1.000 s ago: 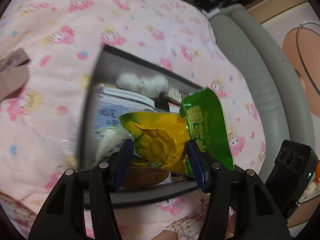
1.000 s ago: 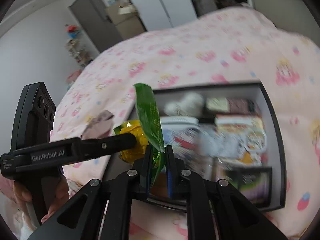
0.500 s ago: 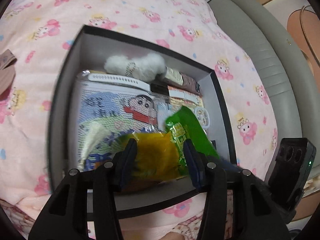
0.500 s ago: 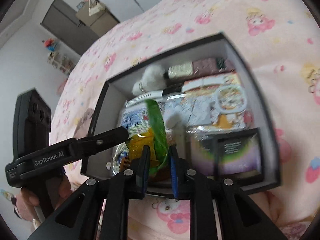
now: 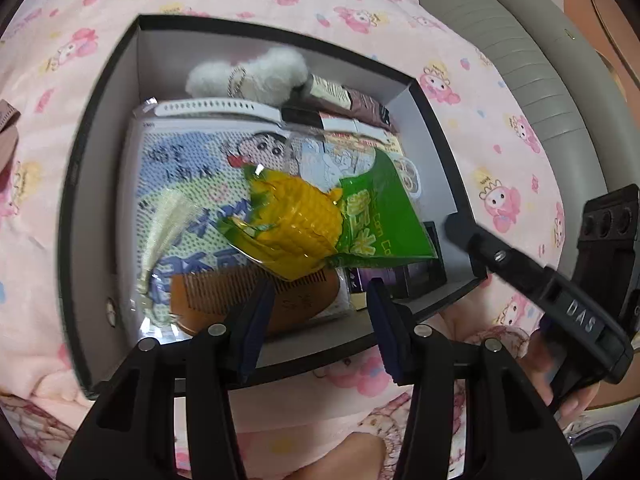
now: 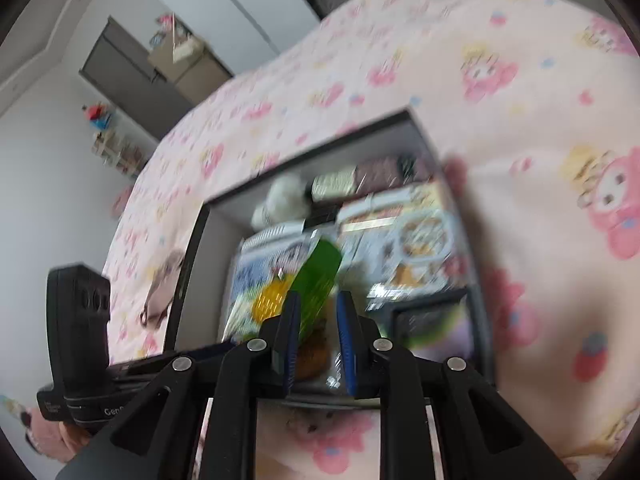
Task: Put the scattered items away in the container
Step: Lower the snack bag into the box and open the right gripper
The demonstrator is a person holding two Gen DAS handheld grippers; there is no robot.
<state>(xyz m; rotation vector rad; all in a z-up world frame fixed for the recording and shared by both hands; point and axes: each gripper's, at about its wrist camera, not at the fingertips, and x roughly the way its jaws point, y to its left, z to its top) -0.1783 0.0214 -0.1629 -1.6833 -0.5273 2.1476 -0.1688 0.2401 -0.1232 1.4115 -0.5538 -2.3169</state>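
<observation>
Pink cartoon-print bedding carries the grey box, where the corn snack packet now lies atop a comb and cartoon pack. Left gripper and right gripper fingers stand apart, clear of it. Release looks done; next, withdraw and fetch remaining strays.

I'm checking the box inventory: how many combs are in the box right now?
1. A brown wooden comb lies at the near end of the box, partly under the corn snack packet. Others may be hidden beneath the packets.
</observation>
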